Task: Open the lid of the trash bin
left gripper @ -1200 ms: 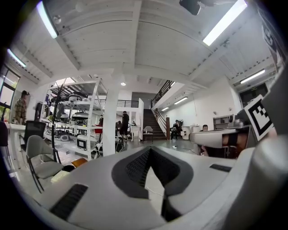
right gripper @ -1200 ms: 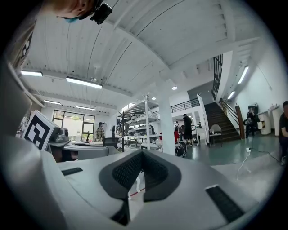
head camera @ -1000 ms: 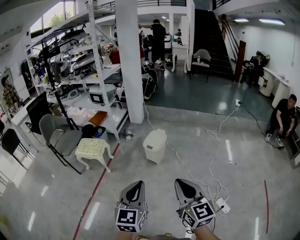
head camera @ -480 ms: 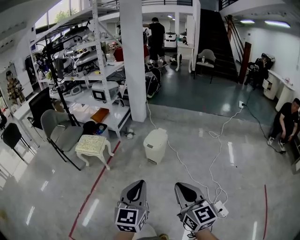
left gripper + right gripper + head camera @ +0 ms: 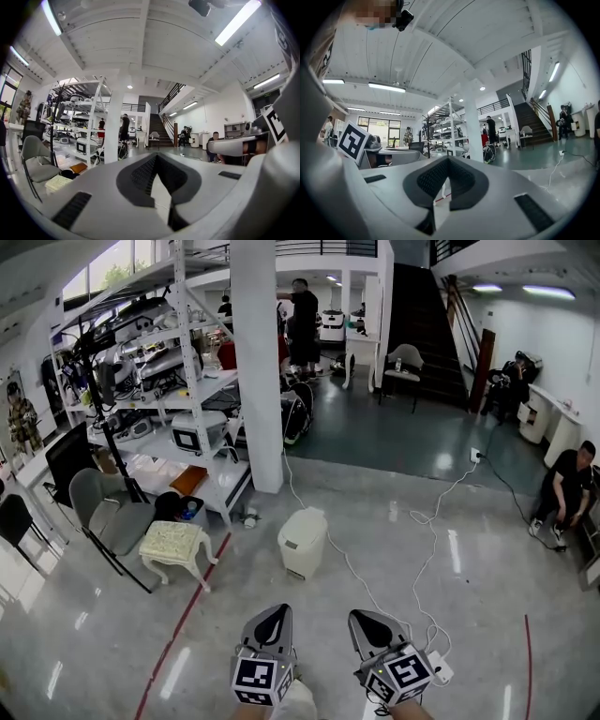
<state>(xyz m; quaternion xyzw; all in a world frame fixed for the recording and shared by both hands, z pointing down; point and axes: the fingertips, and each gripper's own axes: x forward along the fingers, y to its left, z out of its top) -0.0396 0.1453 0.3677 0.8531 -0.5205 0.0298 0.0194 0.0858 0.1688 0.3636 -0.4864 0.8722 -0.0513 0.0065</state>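
Note:
The white trash bin (image 5: 302, 542) stands on the glossy floor just in front of a white pillar (image 5: 258, 362), its lid down. Both grippers are held low at the bottom of the head view, well short of the bin and pointing toward it. My left gripper (image 5: 272, 616) is shut with nothing in it, and so is my right gripper (image 5: 367, 620). In the left gripper view the left gripper (image 5: 156, 159) shows its dark pads meeting at the tip. The right gripper (image 5: 447, 161) looks the same in the right gripper view. Neither gripper view shows the bin clearly.
A metal shelving rack (image 5: 178, 381) full of equipment stands at the left. A small cream stool (image 5: 176, 542) and a grey chair (image 5: 103, 512) sit beside it. A white cable (image 5: 422, 549) runs to a power strip (image 5: 439, 669). A red floor line (image 5: 187, 615) runs left of the bin. People are at the back and right.
The head view has drifted forward, so the bin sits a little lower and nearer in the picture. Both grippers keep their place and stay shut.

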